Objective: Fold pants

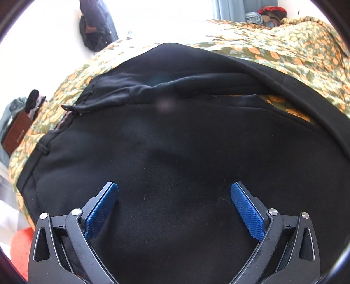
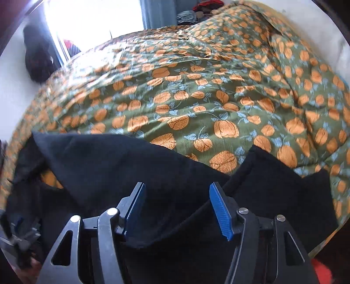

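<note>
Bright window light washes out the far wall behind a bed covered in a green bedspread point(image 2: 218, 91) printed with orange pumpkins; a heap of clothes point(image 1: 269, 14) sits at the far corner, and a dark garment point(image 1: 96, 24) hangs against the white wall on the left. Black pants point(image 1: 175, 148) lie spread over the near part of the bedspread, filling most of the left wrist view; the waistband with a belt loop point(image 1: 42, 149) runs along the left edge, a rumpled fold point(image 1: 153, 89) crosses the cloth farther off, and a patch of bedspread shows through a gap on the right. Over the pants the left gripper point(image 1: 174, 190) hovers with its blue-padded jaws spread wide, nothing between them; whether the tips touch the cloth I cannot tell. In the right wrist view the right gripper point(image 2: 176, 191) has its jaws apart too, a raised edge of the pants point(image 2: 122, 166) lying between the fingers without being pinched; beyond it the pants end in two dark flaps against the bedspread.
</note>
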`<state>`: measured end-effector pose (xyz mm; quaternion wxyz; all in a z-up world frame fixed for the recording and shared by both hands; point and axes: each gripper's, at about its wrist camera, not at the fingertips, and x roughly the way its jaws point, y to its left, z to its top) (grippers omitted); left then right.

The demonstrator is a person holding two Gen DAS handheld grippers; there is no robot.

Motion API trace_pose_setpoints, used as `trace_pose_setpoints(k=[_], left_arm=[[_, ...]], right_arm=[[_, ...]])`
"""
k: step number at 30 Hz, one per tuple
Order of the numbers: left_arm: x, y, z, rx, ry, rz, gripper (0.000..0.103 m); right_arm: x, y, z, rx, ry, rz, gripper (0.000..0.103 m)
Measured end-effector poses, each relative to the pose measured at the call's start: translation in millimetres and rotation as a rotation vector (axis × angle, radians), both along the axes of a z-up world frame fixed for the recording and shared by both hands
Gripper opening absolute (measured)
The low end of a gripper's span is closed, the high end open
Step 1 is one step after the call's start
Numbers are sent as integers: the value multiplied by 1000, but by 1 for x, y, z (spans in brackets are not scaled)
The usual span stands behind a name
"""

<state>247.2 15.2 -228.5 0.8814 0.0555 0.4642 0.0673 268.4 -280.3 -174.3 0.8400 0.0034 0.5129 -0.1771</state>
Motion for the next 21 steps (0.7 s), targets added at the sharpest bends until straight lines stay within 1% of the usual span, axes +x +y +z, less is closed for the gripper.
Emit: trace_pose_setpoints(k=[1,2,3,4,5,7,10,12,13,15,17,18,21], left_arm=[[1,4,0,-17,5,-11,103],[1,8,1,-34,10,-18,103],[0,11,1,-49,12,-22,103],[-1,14,1,-61,12,-22,103],[-2,16,1,-69,10,-22,103],[-3,16,0,-62,4,-21,103],[-5,12,1,-55,1,-14,103],[-3,7,-2,-54,0,-11,103],[-3,7,-1,-52,-1,-11,103],[-2,5,-2,-43,-8,-8,103],[-2,5,-2,-38,-13,-7,103],[-2,5,-2,-38,-14,-8,103],[-4,8,-2,-51,-14,-14,103]], right_arm=[[-5,0,-6,-76,23,5,58],[-16,-6,-13,-102,41,-25,58],[-33,-20,-17,-76,54,-75,58],[-54,-34,-19,-28,58,-125,58],[-78,-48,-19,16,47,-177,58],[-121,-69,-17,12,57,-276,58],[-174,-99,-7,84,1,-389,58],[-195,-112,7,188,-86,-438,58],[-198,-114,14,237,-129,-445,58],[-186,-111,29,321,-207,-410,58],[-172,-107,36,424,-258,-390,63],[-166,-106,35,497,-269,-404,68],[-167,-108,15,689,-275,-527,70]])
